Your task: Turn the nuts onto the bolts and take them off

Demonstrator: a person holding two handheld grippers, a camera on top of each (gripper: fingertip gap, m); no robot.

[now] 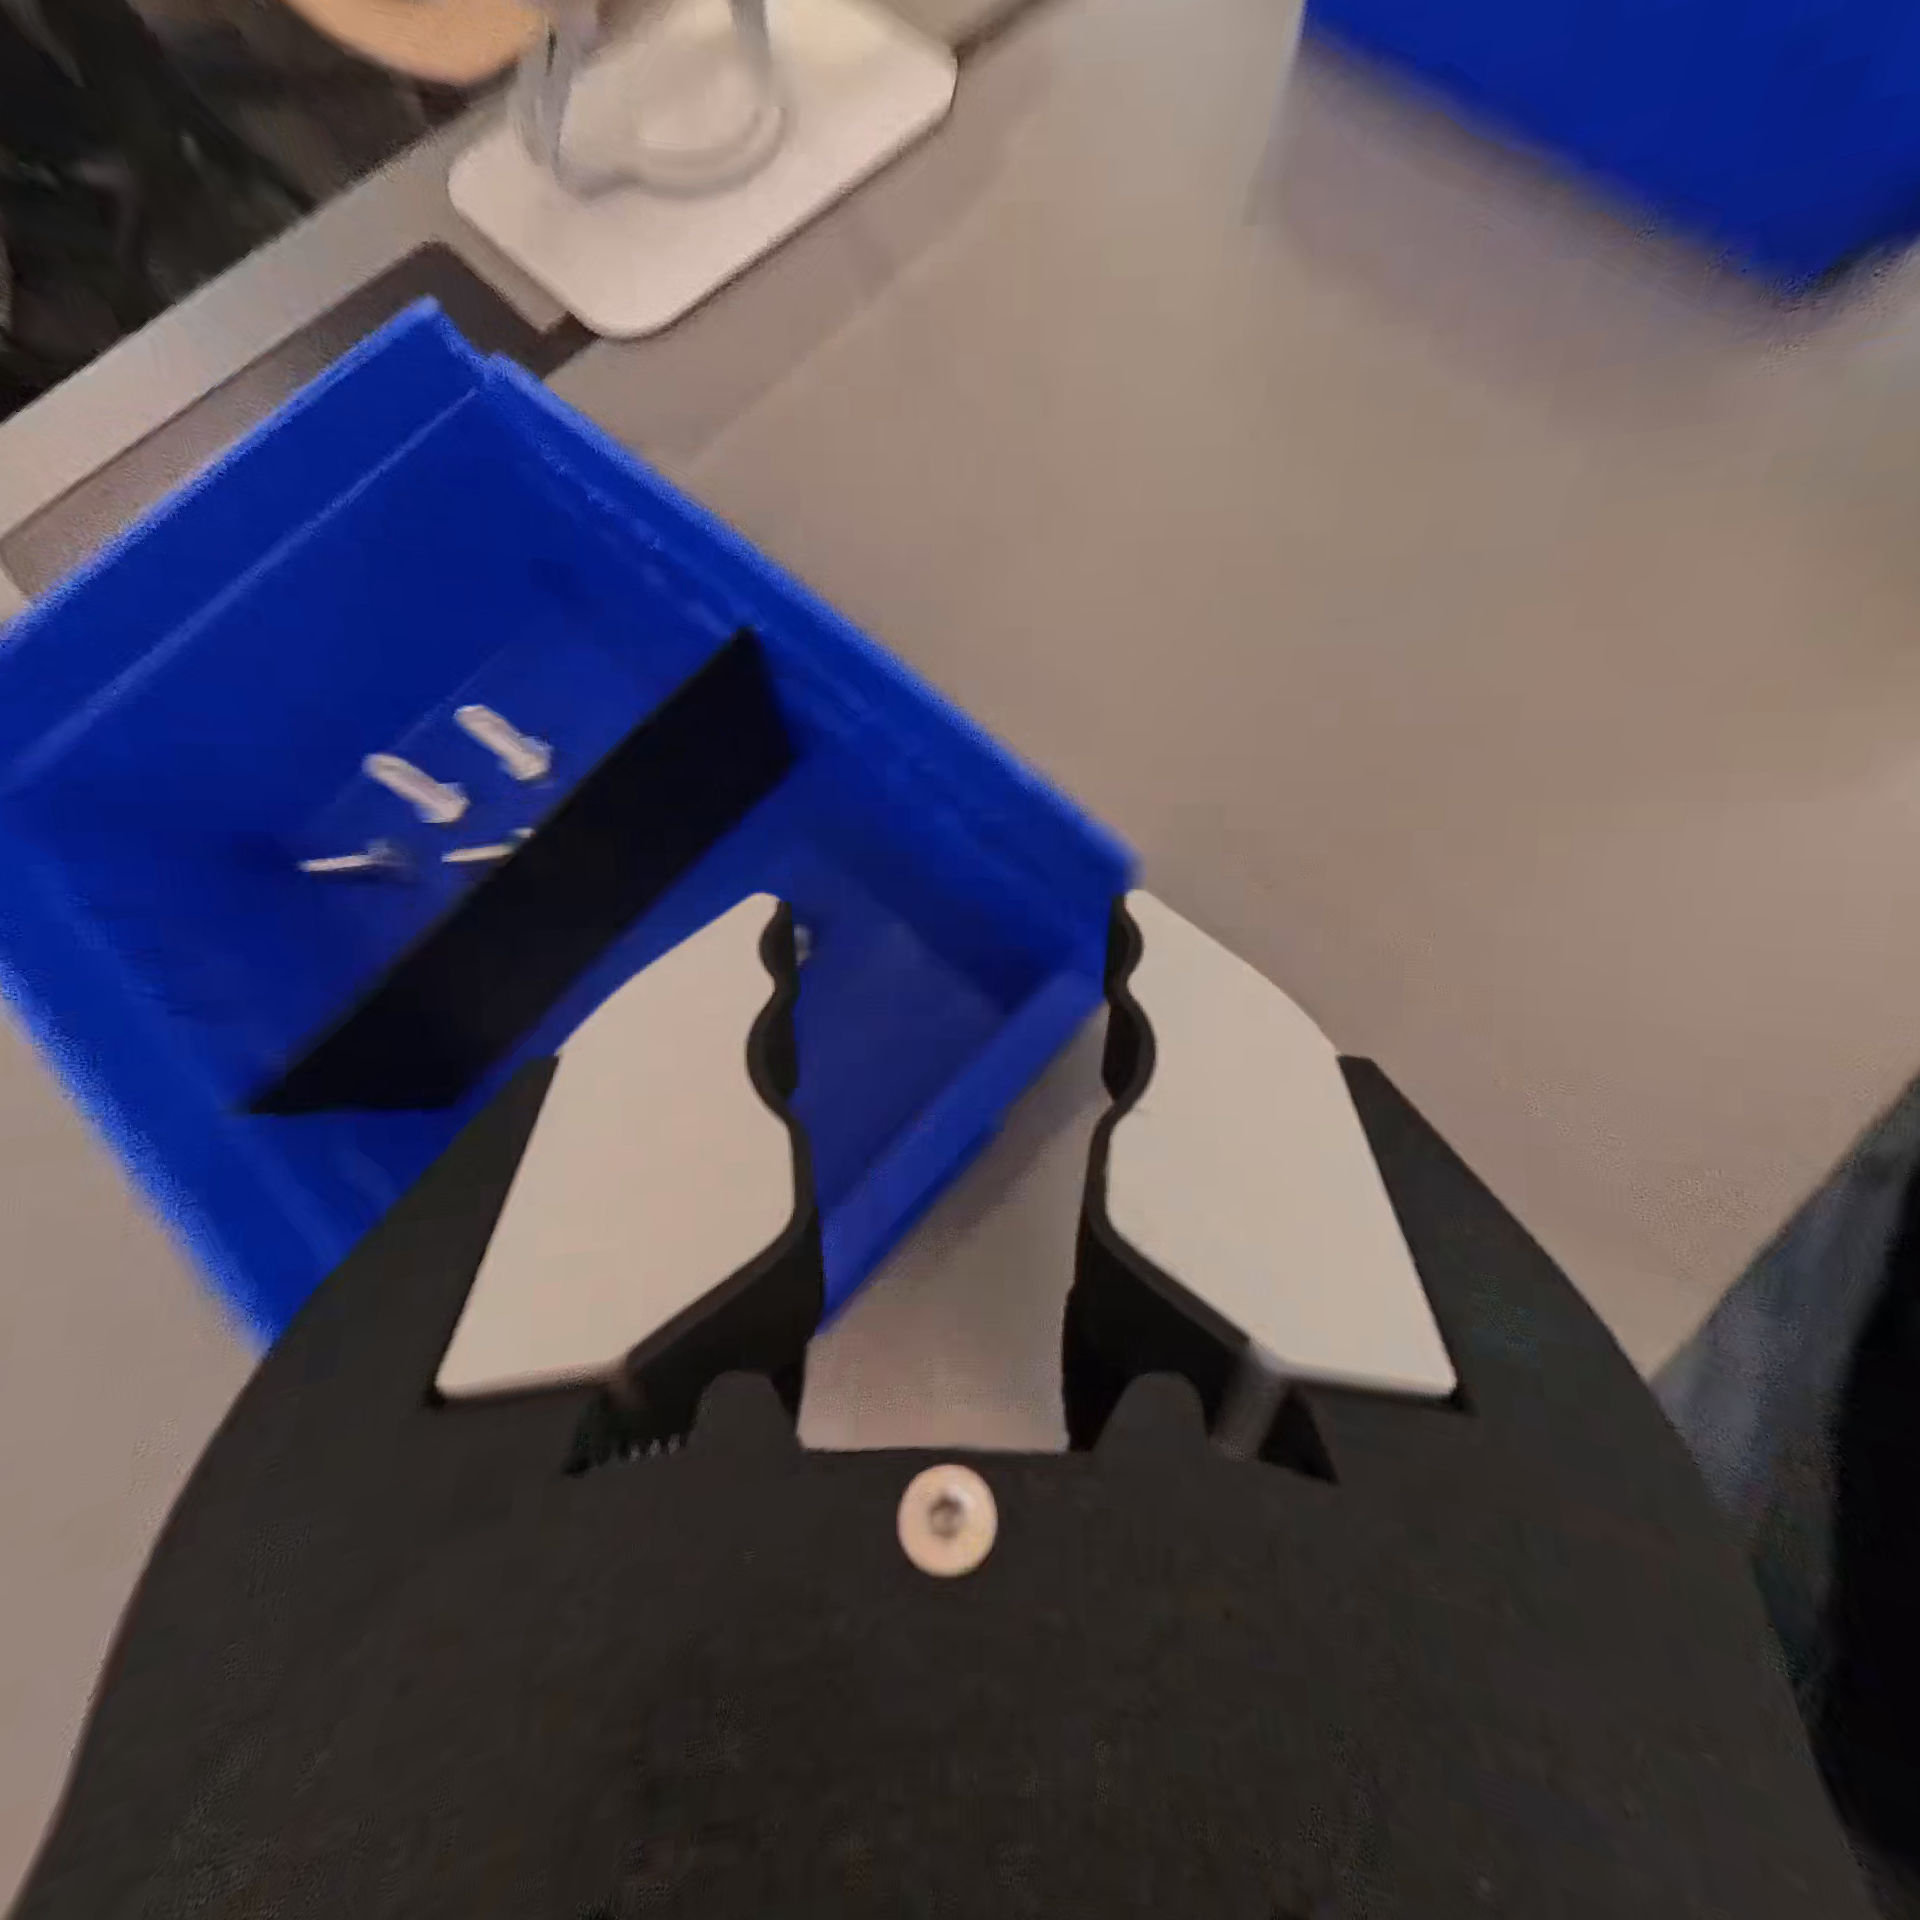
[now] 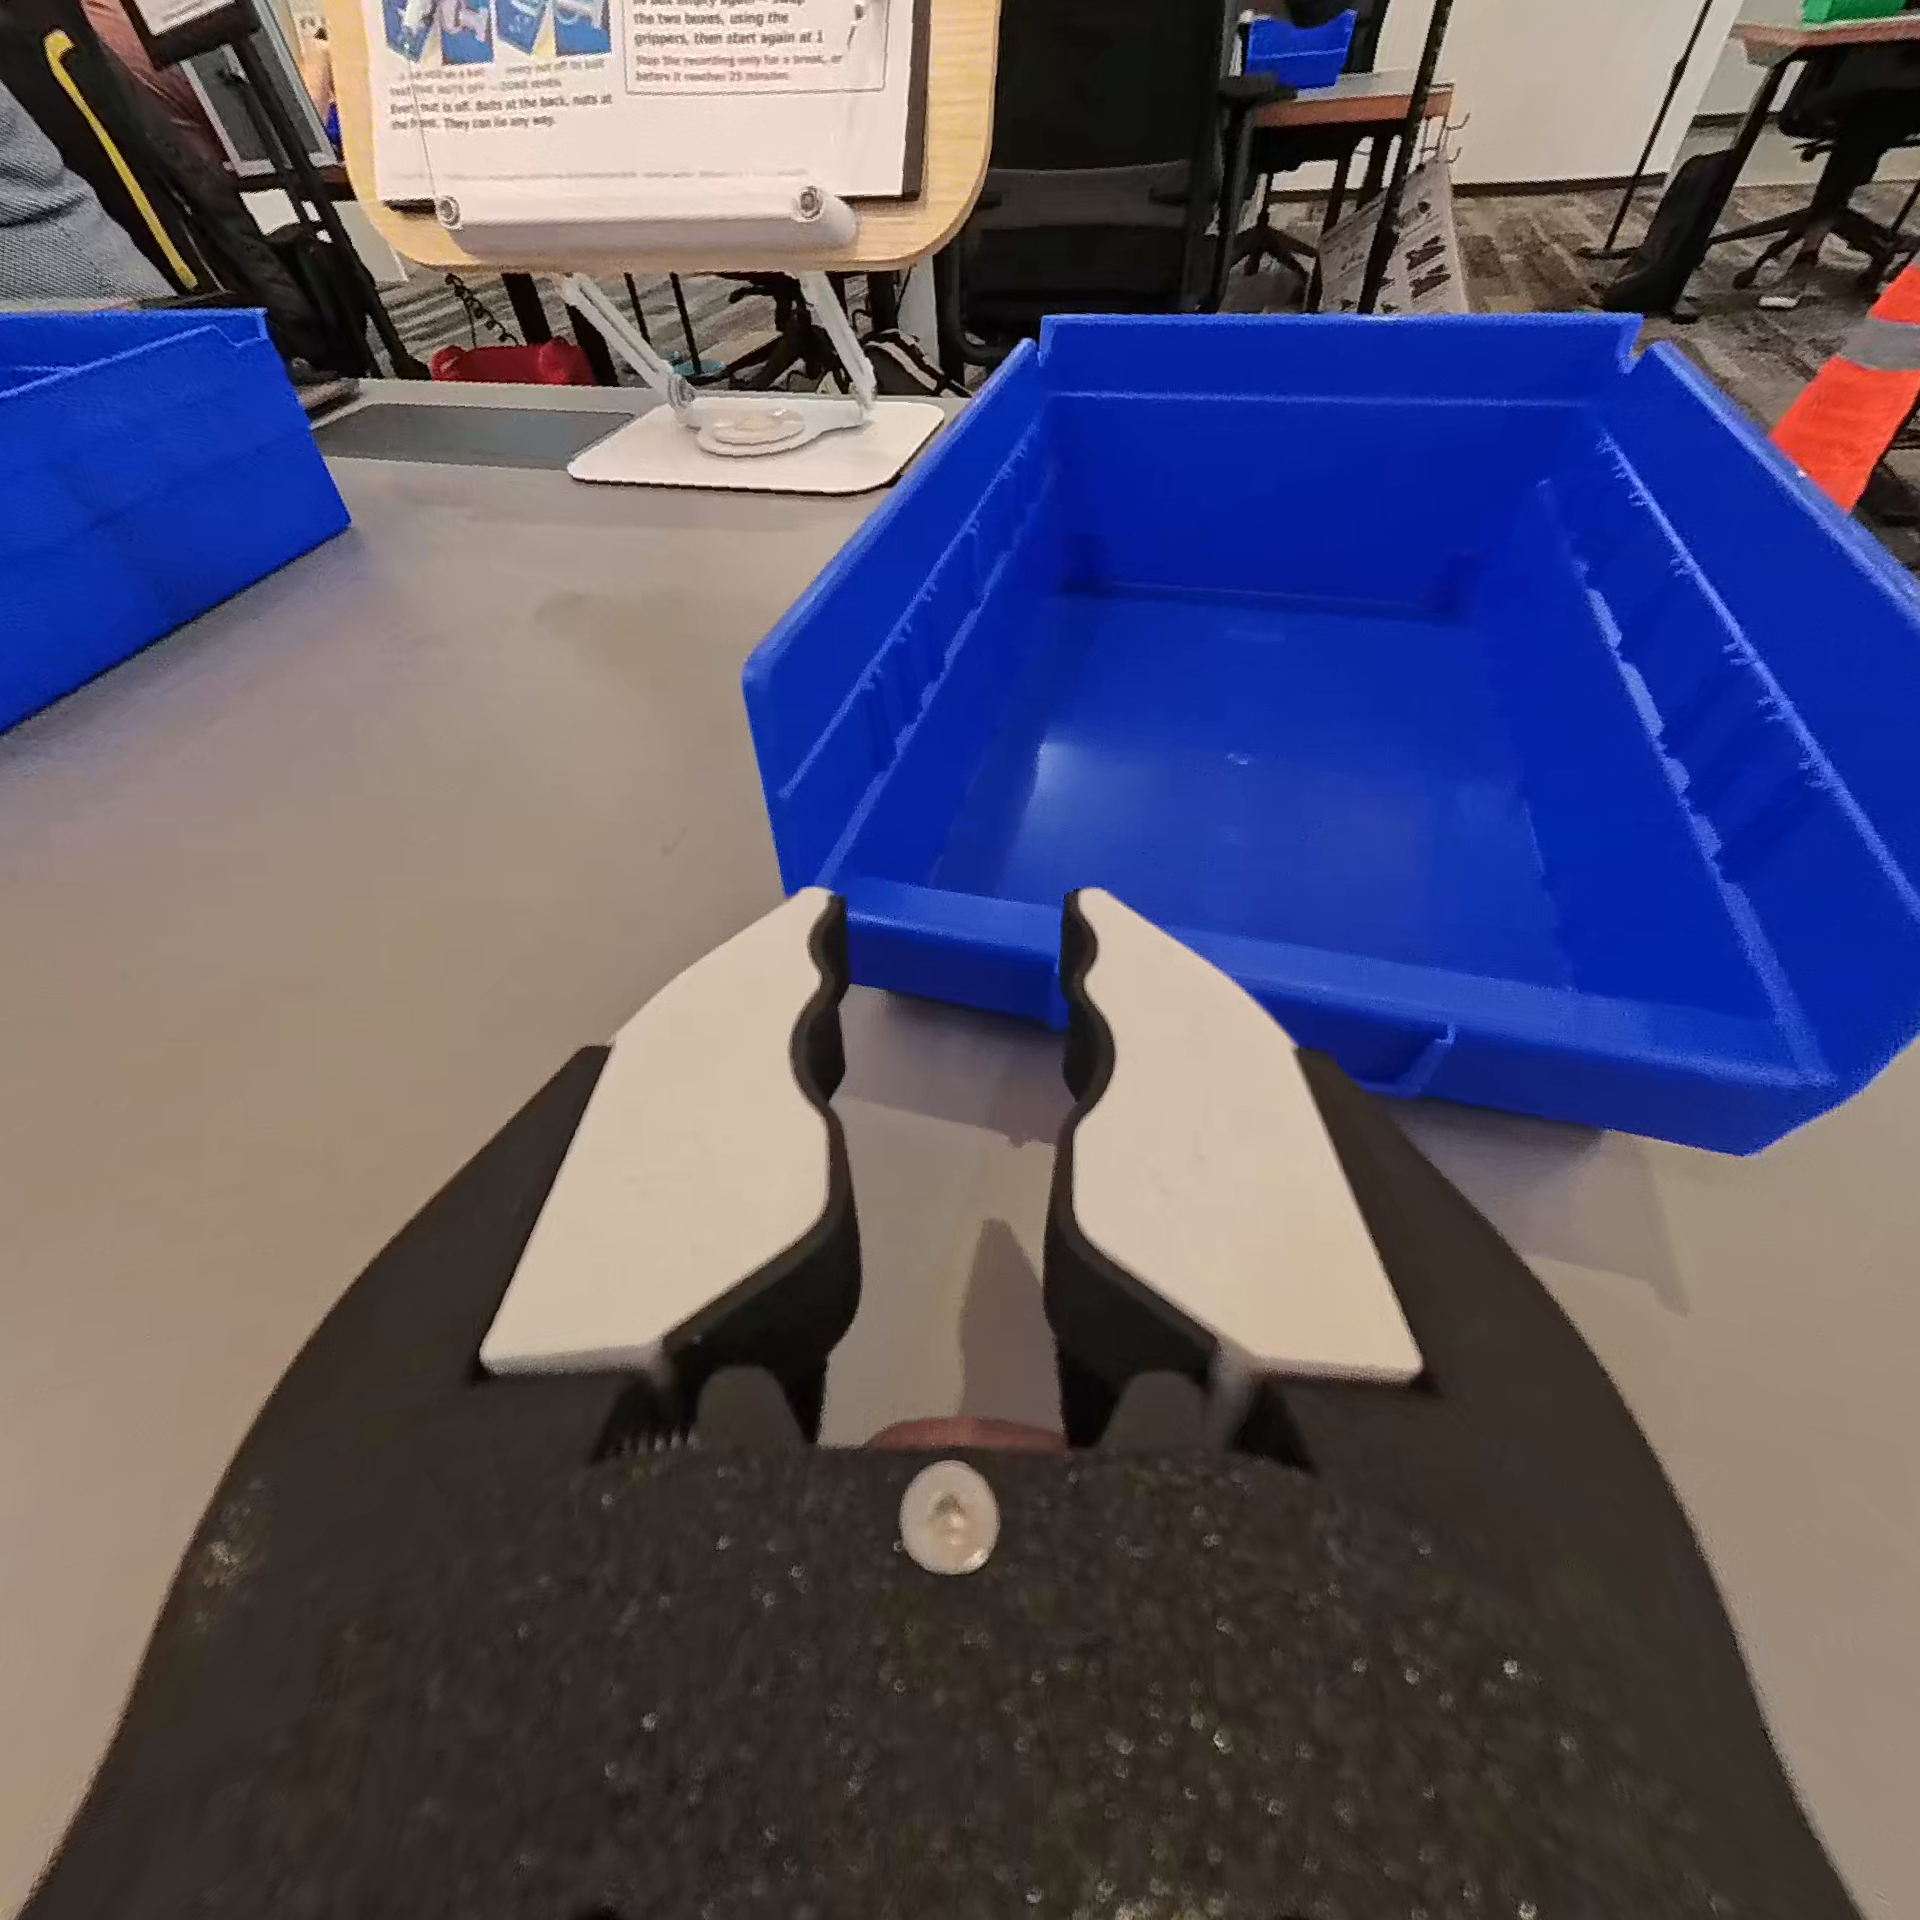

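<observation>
In the left wrist view a blue bin (image 1: 914,790) with a black divider (image 1: 582,894) lies on the grey table. Several silver bolts (image 1: 416,790) lie in its far compartment. A small silver piece (image 1: 802,943) shows in the near compartment by my left fingertip; it is too blurred to name. My left gripper (image 1: 951,920) is open and empty above the bin's near corner. In the right wrist view my right gripper (image 2: 951,914) is open and empty, just before the front wall of a second, empty blue bin (image 2: 1195,945).
A white stand base (image 2: 758,442) with an arm holds a sheet on a wooden board (image 2: 665,125) at the table's back. The divided bin also shows at the left of the right wrist view (image 2: 145,499). The second bin shows at the left wrist view's top right (image 1: 1662,125). Chairs and desks stand beyond. Some 50 centimeters of space lies between my two pairs of fingers.
</observation>
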